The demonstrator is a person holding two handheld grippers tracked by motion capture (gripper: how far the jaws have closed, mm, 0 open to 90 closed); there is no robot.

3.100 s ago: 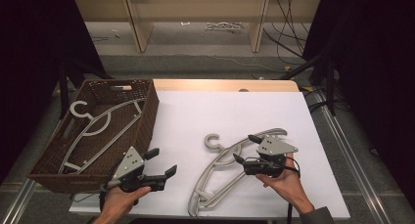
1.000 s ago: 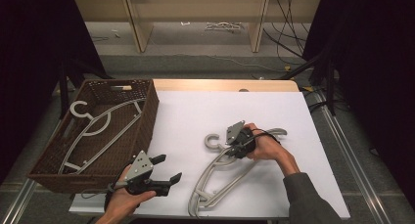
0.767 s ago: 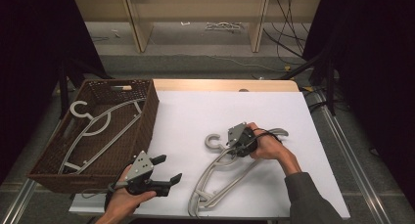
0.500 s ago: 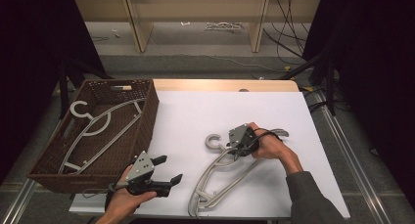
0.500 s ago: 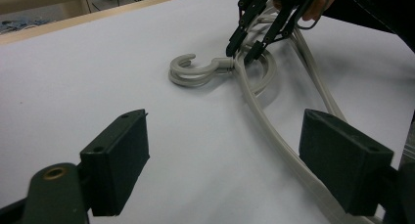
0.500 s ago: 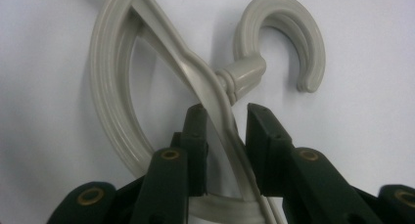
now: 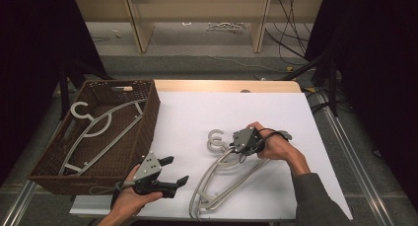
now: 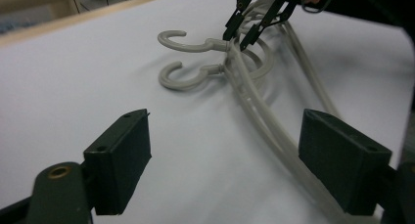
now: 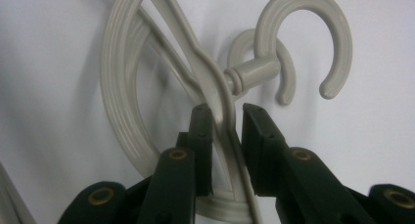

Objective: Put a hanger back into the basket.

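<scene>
Pale plastic hangers (image 7: pixel 224 174) on white table (image 7: pixel 192 117), R claw at the neck.
I see two hangers stacked mid-table, hooks (image 8: pixel 182 57) side by side, arms running back toward my edge. My right gripper (image 9: pixel 226 116) straddles the top hanger's neck just below the hook stem; jaws nearly together w/ the plastic between them, but a sliver of gap shows each side, so not clamped yet. Same gripper (image 7: pixel 231 146) in high view, hand (image 7: pixel 276 147) behind it. My left gripper (image 7: pixel 172 171) hovers near the front edge, jaws wide apart, holding nothing, aimed at the hangers. Brown wicker basket (image 7: pixel 148 112) at table's left w/ another hanger (image 7: pixel 98 132) lying inside.
</scene>
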